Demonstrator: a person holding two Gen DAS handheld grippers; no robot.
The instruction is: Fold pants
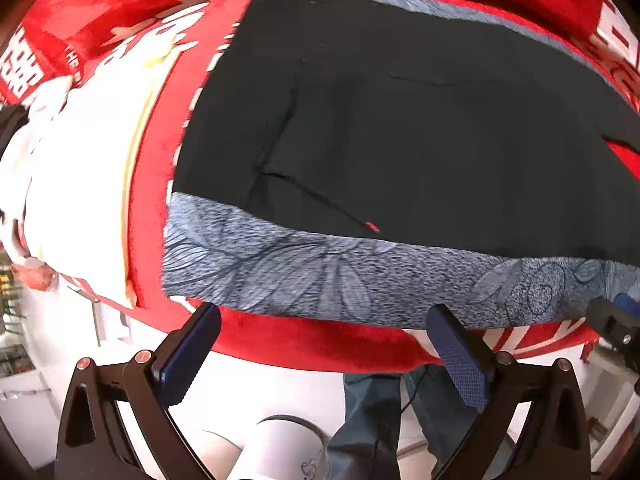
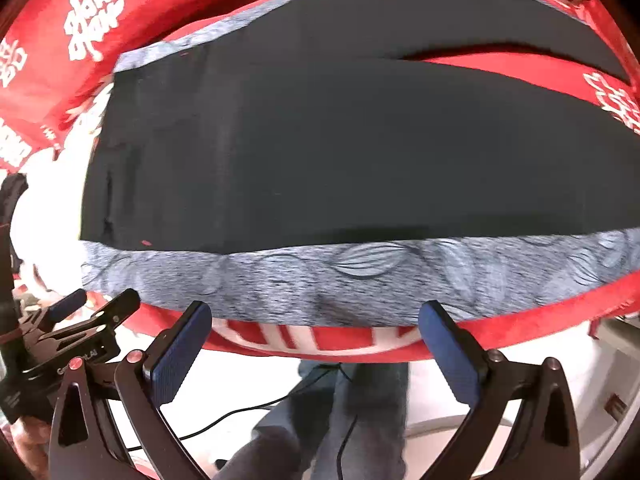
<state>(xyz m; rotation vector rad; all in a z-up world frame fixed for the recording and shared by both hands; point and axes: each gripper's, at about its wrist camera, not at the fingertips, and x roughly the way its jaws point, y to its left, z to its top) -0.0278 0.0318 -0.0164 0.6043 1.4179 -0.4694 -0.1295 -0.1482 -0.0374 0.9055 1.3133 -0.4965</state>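
I see the black pants [image 1: 400,140] lying flat and spread out on the red tabletop [image 1: 280,344] cover, their grey patterned side band [image 1: 320,280] running along the near edge. My left tongs [image 1: 324,344] hang released just off that edge, gripping nothing. My right tongs [image 2: 316,336] are likewise spread wide and empty, close to the same band [image 2: 320,280] further along the pants [image 2: 320,160]. A white cloth [image 1: 80,180] lies left of the pants

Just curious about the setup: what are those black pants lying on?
The black pants lie flat on a red blanket with white characters. It shows around them and between the legs; whatever is beneath the blanket is covered.
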